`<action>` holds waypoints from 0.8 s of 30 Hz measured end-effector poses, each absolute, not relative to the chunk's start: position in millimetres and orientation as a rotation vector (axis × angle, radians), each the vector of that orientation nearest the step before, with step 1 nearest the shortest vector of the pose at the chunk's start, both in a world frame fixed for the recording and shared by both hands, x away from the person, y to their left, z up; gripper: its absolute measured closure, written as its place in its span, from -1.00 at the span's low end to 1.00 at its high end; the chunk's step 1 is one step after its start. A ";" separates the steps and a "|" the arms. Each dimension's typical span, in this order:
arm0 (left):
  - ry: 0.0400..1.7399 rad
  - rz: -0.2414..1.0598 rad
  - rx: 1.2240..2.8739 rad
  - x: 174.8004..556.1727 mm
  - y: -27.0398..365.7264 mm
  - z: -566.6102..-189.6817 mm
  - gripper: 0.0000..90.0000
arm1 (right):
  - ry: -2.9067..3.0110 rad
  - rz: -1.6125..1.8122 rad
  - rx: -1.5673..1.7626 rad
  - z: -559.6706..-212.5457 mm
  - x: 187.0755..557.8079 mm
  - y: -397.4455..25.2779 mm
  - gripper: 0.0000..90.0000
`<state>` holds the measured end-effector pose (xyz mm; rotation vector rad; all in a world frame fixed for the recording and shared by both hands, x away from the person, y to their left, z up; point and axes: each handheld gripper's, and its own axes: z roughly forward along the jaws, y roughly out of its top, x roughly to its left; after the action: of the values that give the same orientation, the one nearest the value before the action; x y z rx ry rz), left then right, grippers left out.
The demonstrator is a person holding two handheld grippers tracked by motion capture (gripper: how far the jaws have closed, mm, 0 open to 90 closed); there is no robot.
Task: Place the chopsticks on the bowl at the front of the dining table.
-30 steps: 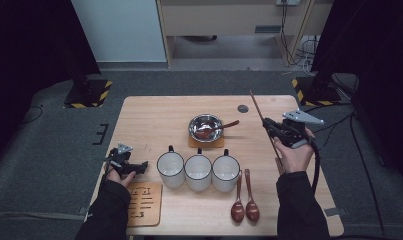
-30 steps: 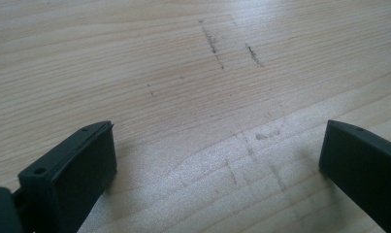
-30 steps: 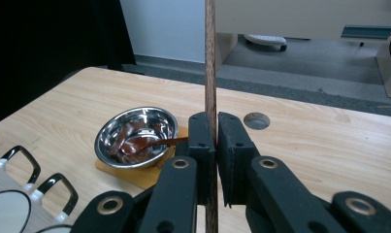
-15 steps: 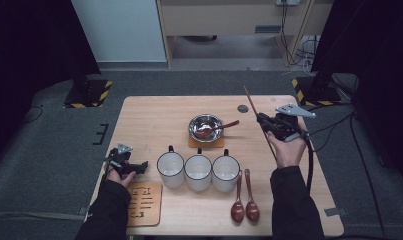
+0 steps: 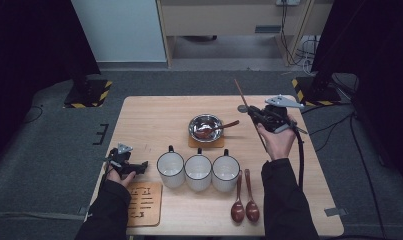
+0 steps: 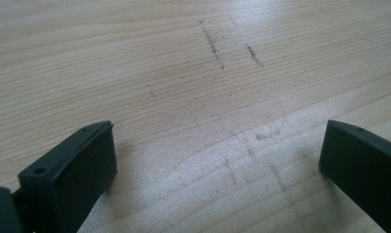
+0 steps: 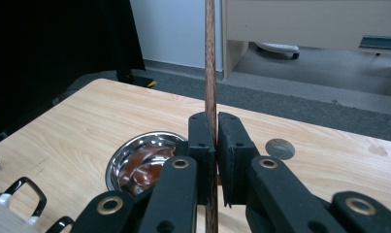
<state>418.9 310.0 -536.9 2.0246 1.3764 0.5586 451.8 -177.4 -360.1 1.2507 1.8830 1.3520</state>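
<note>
Standing almost upright in the right gripper view, the stick (image 7: 210,58) is thin, straight and dark brown, with a smooth wooden surface. It looks like one chopstick. It runs from the top edge of that view down between the two black jaws and continues below them. In the high view the stick (image 5: 243,100) is above the right part of the table (image 5: 149,120), tilted, with its upper end pointing away from the person and a little to the left; its lower part (image 5: 261,142) comes out under the hand.

The right gripper (image 5: 257,115) has its jaws pressed together on the stick, so that only the width of the stick is between them. The person's right hand (image 5: 279,140) holds this gripper raised above the table, to the right of the metal bowl (image 5: 205,126). The bowl holds something brown, and a wooden spoon (image 5: 224,126) leans in it.

The left gripper (image 5: 139,167) is at the left edge of the table, just beside the first of three white mugs (image 5: 170,167). In the left gripper view its jaws are wide apart, with only bare wood and some dark scratches (image 6: 210,41) between them; they hold nothing.
</note>
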 end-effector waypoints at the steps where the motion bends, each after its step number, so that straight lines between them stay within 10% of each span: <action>1: 1.376 0.558 2.024 418.9 310.0 -536.9 -1.00 | 1.883 1.354 1.249 -359.7 453.3 -175.4 0.89; 24: 1.376 0.558 2.024 418.9 310.0 -536.9 -1.00 | 1.907 1.375 1.231 -359.3 481.5 -139.9 0.89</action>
<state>418.9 310.0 -536.9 2.0245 1.3764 0.5583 481.5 -139.9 -359.3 1.2309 1.9067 1.3752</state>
